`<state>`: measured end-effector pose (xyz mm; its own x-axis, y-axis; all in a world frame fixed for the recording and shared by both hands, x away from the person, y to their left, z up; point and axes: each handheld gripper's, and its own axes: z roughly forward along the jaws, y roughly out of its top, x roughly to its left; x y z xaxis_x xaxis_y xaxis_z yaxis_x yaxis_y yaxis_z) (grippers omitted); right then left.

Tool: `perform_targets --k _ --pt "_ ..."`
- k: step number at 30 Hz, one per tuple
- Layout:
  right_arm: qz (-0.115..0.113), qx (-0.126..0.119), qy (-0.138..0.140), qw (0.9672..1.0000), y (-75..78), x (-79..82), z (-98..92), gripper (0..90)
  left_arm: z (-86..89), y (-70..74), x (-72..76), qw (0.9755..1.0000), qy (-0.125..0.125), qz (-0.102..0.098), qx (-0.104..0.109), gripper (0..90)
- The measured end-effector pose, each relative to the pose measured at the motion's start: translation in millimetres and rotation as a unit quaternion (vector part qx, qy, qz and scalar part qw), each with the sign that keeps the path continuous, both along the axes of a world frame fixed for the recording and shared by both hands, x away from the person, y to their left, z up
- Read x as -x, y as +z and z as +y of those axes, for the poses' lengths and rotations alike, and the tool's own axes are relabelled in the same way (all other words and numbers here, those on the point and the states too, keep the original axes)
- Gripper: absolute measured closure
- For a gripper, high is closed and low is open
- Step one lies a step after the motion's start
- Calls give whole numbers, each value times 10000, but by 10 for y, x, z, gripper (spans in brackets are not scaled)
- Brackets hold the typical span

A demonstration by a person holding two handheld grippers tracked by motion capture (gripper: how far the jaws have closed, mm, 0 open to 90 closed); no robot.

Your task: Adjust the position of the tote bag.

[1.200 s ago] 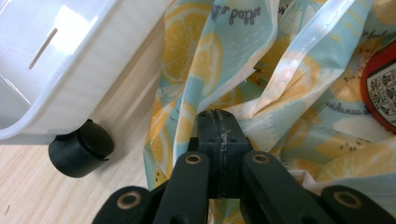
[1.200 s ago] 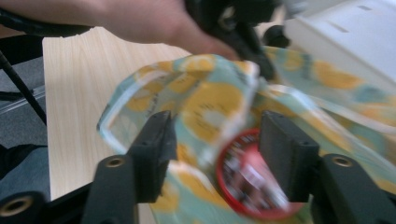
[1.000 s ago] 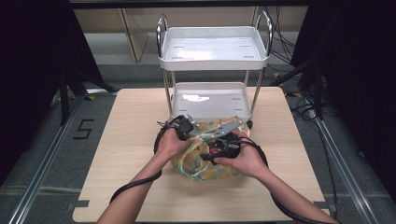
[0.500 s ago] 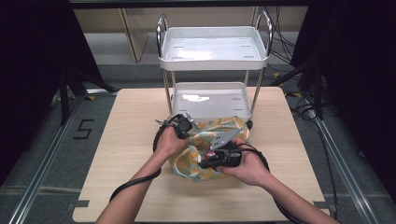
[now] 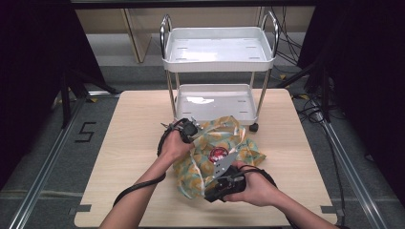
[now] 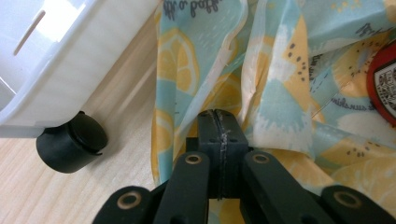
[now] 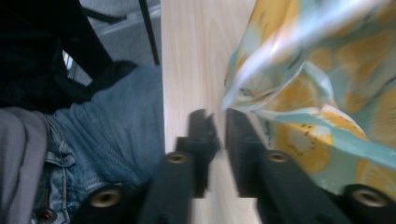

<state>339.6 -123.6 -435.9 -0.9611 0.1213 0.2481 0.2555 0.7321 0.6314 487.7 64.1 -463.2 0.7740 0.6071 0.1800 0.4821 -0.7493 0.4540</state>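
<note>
A cloth bag (image 5: 224, 143) printed with lemons and kiwis lies crumpled on the wooden table (image 5: 129, 143) in front of a white cart. A red-lidded round thing (image 5: 218, 153) shows inside it, and its lid (image 6: 385, 84) sits at the right edge of the left gripper view. My left gripper (image 5: 197, 131) is shut on the bag's hemmed edge (image 6: 229, 70) near the cart's wheel. My right gripper (image 5: 208, 194) is at the bag's near side. Its jaws have just been opening and stand slightly apart (image 7: 219, 126). A corner of the bag's fabric (image 7: 327, 93) hangs just past the tips, not pinched.
The white two-tier cart (image 5: 217, 62) stands at the table's far side, its lower tray (image 6: 70, 60) and black wheel (image 6: 70, 142) close to my left gripper. The person's jeans (image 7: 107, 130) sit beside the table's near edge. Bare wood lies left and right of the bag.
My right hand has drawn back from the middle of the bag toward the table's near edge. The red lid inside the bag now shows. The left hand has held still.
</note>
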Motion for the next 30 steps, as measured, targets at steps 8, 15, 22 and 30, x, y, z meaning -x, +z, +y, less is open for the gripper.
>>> perform_targets --k 8,15,22,30 --pt "-1134 -617 -1012 9865 585 -284 -265 588 -31 18 16 10000 -33 -18 -19 896" --pt "-700 400 -649 9946 208 -474 -65 445 -46 8 16 10000 -62 -6 -78 896" --pt "-512 1134 -353 9916 4 -405 21 706 -64 -9 26 9999 -75 32 -88 896" --pt "-158 1299 -521 9900 -28 -263 -278 886 -100 -18 69 9996 -177 43 -220 896"
